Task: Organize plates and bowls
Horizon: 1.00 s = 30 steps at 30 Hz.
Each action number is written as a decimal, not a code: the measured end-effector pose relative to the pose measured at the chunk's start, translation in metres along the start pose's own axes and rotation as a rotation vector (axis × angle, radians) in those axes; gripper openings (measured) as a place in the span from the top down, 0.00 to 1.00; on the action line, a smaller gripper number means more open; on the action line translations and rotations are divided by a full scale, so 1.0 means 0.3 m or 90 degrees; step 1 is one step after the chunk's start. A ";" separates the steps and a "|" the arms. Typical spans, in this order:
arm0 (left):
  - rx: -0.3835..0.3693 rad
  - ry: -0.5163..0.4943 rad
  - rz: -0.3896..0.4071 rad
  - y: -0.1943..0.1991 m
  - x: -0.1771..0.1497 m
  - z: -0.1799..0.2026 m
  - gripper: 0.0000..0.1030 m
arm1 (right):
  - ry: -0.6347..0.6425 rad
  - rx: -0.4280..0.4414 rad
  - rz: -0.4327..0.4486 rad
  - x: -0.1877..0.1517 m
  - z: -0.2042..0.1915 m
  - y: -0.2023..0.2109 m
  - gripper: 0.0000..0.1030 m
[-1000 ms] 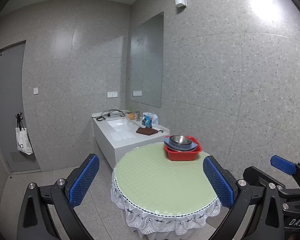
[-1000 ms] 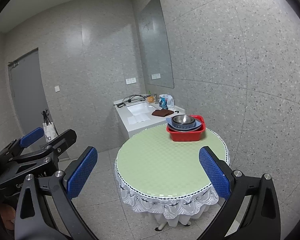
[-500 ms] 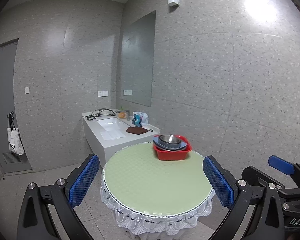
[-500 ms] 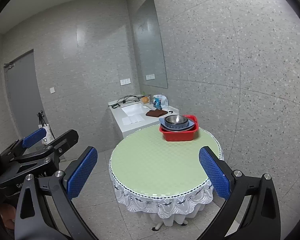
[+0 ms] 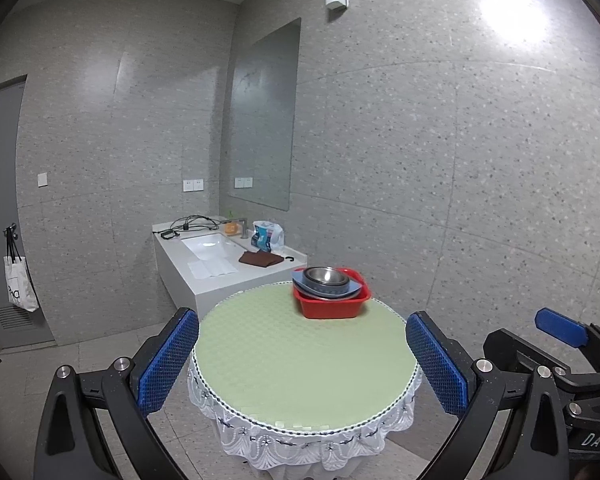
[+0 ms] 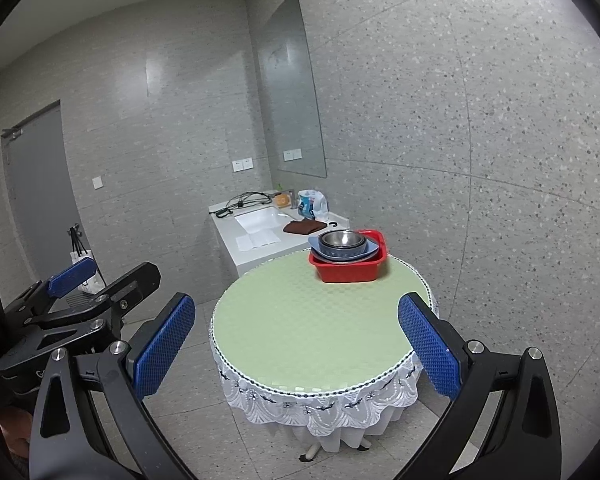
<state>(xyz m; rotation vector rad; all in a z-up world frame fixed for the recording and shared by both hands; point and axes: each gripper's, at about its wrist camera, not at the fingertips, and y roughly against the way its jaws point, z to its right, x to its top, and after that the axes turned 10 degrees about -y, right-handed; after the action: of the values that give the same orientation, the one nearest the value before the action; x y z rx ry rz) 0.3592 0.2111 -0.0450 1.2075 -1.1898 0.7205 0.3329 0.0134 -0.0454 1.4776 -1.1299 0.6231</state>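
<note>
Dishes sit nested in a red basin (image 5: pixel 332 306) at the far edge of the round table (image 5: pixel 300 364), just right of centre in the left wrist view and centre in the right wrist view: a steel bowl (image 5: pixel 325 276) on top, blue plates or bowls (image 5: pixel 320 290) beneath it, their count too small to tell. Both tools are well short of the table. The left gripper (image 5: pixel 302 364) has its jaws spread wide with nothing between them, and the right gripper (image 6: pixel 296 346) is the same, wide apart and empty.

The steel bowl is probably light, stiff and slick, so a pinch on its thin rim with one pad inside and one outside looks safest; a grip on the curved wall would likely slide off. The blue pieces look like plastic or glazed ware, possibly breakable, and are best taken at the overhanging lip at the basin's left side. Nested pieces may cling together when lifted.
</note>
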 end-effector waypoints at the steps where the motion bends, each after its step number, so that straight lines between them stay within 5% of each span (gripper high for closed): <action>1: -0.001 0.000 0.000 -0.002 0.000 0.000 0.01 | -0.001 -0.001 0.000 0.000 0.003 0.000 0.00; 30: 0.005 -0.011 -0.006 -0.052 0.007 0.061 0.01 | -0.014 -0.007 -0.004 0.014 0.072 -0.030 0.00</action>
<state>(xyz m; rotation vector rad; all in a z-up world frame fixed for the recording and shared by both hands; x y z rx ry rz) 0.3685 0.1894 -0.0491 1.2270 -1.1964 0.7101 0.3382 -0.0091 -0.0510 1.4817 -1.1430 0.5972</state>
